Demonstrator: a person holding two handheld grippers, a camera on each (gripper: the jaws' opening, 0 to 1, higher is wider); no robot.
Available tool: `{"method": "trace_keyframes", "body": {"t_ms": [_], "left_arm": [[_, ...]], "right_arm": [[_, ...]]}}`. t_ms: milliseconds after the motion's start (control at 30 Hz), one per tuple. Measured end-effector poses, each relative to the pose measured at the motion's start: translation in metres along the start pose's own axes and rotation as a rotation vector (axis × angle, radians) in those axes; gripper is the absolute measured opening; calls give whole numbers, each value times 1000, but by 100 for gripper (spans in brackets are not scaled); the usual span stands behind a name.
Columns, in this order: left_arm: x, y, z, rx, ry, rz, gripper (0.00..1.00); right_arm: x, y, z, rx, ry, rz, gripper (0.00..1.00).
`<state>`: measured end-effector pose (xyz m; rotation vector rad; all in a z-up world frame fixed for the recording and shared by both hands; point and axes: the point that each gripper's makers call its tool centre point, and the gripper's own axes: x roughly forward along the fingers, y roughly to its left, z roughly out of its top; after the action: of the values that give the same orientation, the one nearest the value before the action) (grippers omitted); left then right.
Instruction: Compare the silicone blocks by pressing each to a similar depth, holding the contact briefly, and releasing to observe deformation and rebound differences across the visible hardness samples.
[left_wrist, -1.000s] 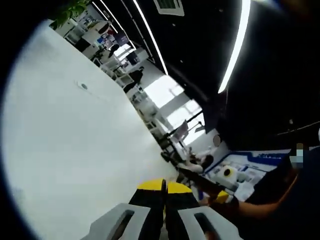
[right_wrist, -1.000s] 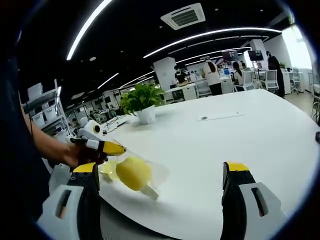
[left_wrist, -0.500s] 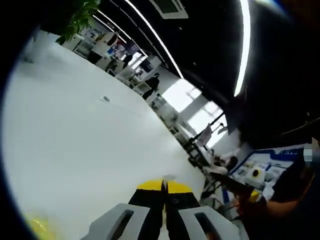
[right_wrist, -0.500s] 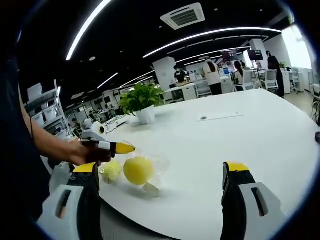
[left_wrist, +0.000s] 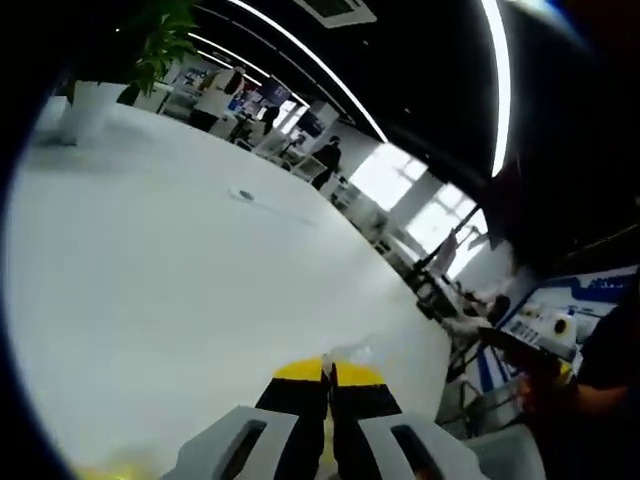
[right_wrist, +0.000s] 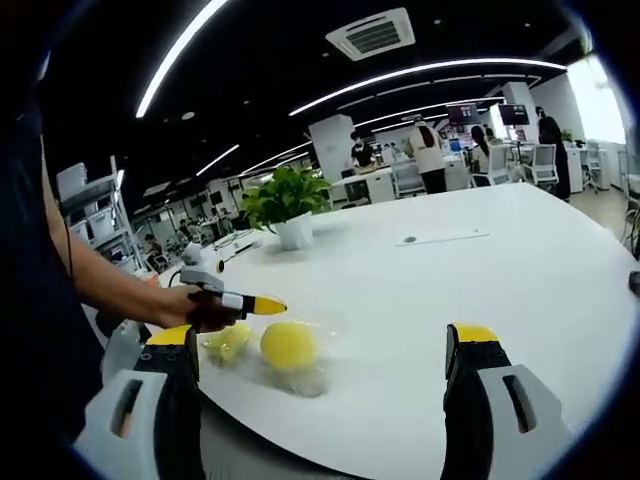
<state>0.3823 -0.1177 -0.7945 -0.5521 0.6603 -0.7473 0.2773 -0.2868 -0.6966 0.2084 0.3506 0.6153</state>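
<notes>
A round yellow silicone piece (right_wrist: 288, 345) and a smaller, paler one (right_wrist: 228, 342) lie inside a clear plastic bag (right_wrist: 322, 330) near the front left edge of the white table (right_wrist: 480, 280). A hand holds my left gripper (right_wrist: 262, 304) just above the bag, its yellow tips at the bag's top. In the left gripper view its jaws (left_wrist: 328, 374) are pressed together, with a scrap of clear film (left_wrist: 346, 352) poking out past the tips. My right gripper (right_wrist: 320, 335) stands wide open in front of the bag, with nothing between its fingers.
A green plant in a white pot (right_wrist: 290, 225) stands behind the bag, also seen as the pot (left_wrist: 85, 105) at the far left. A small flat strip (right_wrist: 440, 237) lies mid-table. People sit at desks beyond the table. The table's rounded edge runs close below the bag.
The bag with the yellow pieces has come down from a tilted, lifted pose to rest on the table. The left gripper has shifted right above it. The right gripper stayed open and still.
</notes>
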Motion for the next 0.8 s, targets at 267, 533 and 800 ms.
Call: {"method": "trace_keyframes", "body": {"t_ms": [267,533,800], "left_arm": [[13,11,-18,55,64,47,1],[17,42,-30,153,118,159,3],[20,48,-33,141,146,193,4]], "right_arm": [[-7,-5,1,12,-12,-21,96],[-10,-9,-5,25,2,-36,96],[-6,-7,-8,33,7,-29,96]]}}
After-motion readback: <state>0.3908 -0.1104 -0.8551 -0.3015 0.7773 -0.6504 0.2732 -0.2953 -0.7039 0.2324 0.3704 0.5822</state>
